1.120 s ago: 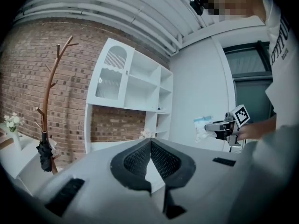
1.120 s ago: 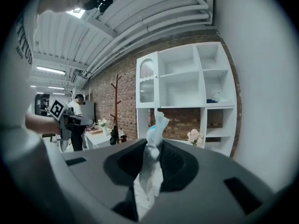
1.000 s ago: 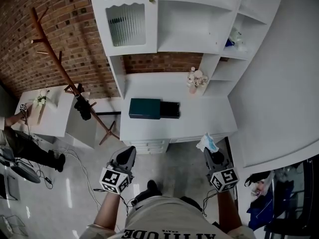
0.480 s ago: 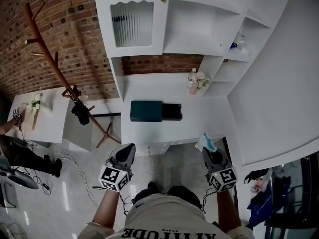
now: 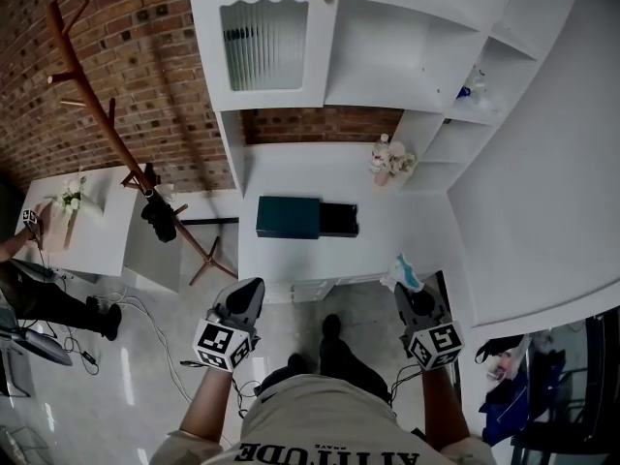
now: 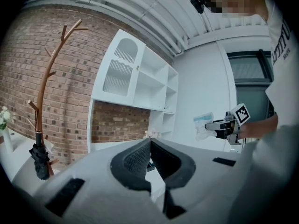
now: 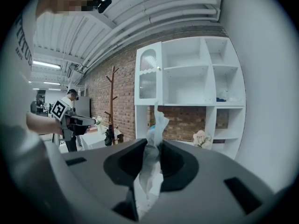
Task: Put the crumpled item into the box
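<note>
A dark teal box lies on the white desk, its drawer part pulled out to the right. My right gripper is shut on a crumpled white and pale-blue item, held off the desk's front right corner. In the right gripper view the crumpled item sticks up between the pads. My left gripper hangs in front of the desk's front left corner, jaws shut with nothing in them. The left gripper view shows its tips touching and the right gripper with the crumpled item beyond.
A small bunch of flowers stands at the desk's back right, under white shelving. A wooden coat stand with a dark umbrella leans at the left by a low white table. A white wall runs along the right.
Both grippers keep their place and grip. The view has shifted slightly toward the desk, and a foot now shows stepping forward below it.
</note>
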The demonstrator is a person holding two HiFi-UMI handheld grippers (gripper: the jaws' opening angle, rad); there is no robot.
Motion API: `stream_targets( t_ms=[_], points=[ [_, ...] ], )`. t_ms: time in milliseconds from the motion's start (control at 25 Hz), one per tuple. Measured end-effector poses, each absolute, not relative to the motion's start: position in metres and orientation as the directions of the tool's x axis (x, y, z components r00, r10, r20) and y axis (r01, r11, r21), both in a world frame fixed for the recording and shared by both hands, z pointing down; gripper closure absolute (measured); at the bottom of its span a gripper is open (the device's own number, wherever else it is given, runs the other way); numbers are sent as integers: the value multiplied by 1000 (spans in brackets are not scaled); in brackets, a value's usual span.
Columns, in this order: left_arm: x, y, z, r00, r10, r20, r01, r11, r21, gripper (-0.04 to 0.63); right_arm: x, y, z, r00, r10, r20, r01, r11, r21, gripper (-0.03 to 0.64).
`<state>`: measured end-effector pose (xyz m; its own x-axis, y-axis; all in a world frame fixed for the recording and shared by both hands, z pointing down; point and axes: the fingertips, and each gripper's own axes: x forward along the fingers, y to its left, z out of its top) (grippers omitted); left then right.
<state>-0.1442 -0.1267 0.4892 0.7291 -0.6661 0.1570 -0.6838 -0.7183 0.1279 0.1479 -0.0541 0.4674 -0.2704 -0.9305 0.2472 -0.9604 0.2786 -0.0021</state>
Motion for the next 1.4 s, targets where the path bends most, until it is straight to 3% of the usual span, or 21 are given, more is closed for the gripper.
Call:
stream_targets(
  t_ms=[520, 1400],
  points=[
    [-110, -189, 494, 672, -716, 192, -740, -660, 127, 571, 179, -147, 485, -372, -891, 260, -925, 379, -25, 535],
    [-41, -264, 551, 518, -791, 325, -853, -508, 123, 569, 220, -298, 623, -532, -669, 519, -758, 649, 61, 535]
  ],
)
